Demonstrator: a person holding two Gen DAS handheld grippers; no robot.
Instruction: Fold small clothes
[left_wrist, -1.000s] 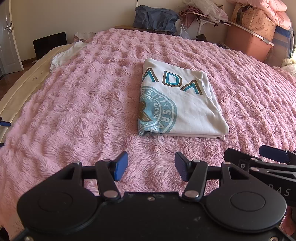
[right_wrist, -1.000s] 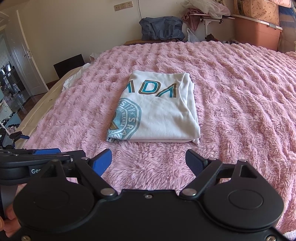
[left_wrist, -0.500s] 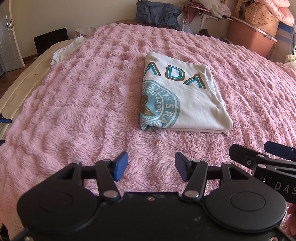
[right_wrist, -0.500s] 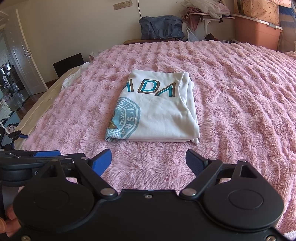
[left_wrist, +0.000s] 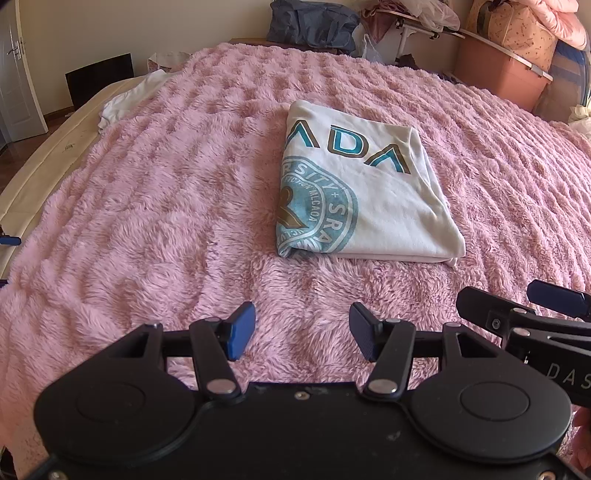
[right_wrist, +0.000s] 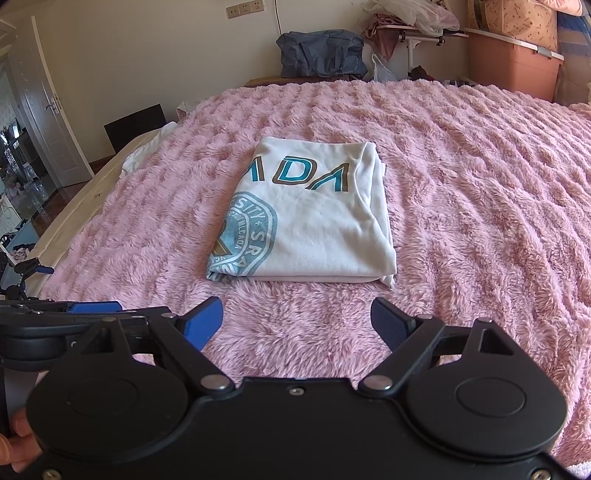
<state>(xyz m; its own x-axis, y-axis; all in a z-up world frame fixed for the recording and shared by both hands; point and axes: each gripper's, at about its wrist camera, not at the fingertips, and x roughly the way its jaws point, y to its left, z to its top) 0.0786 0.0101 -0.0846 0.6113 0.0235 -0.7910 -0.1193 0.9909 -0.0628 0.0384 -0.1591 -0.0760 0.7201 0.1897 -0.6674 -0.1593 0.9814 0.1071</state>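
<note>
Both hand-held grippers — left, right — hang open and unmoved short of the folded shirt; nothing changes, so we judge it done

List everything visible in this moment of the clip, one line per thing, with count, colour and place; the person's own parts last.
folded T-shirt: one, white with teal and brown print, mid-blanket, ahead of both tools
blanket: one, pink and fluffy, covering the bed
white cloth: one, crumpled at the blanket's far left edge
bag: one, dark blue, beyond the bed by the wall
storage box: one, salmon pink, far right corner
door: one, white, left wall
left tool: black with blue pads, open, empty
right tool: black with blue pads, open, empty
fingers: bottom left corner of the right wrist view
</note>
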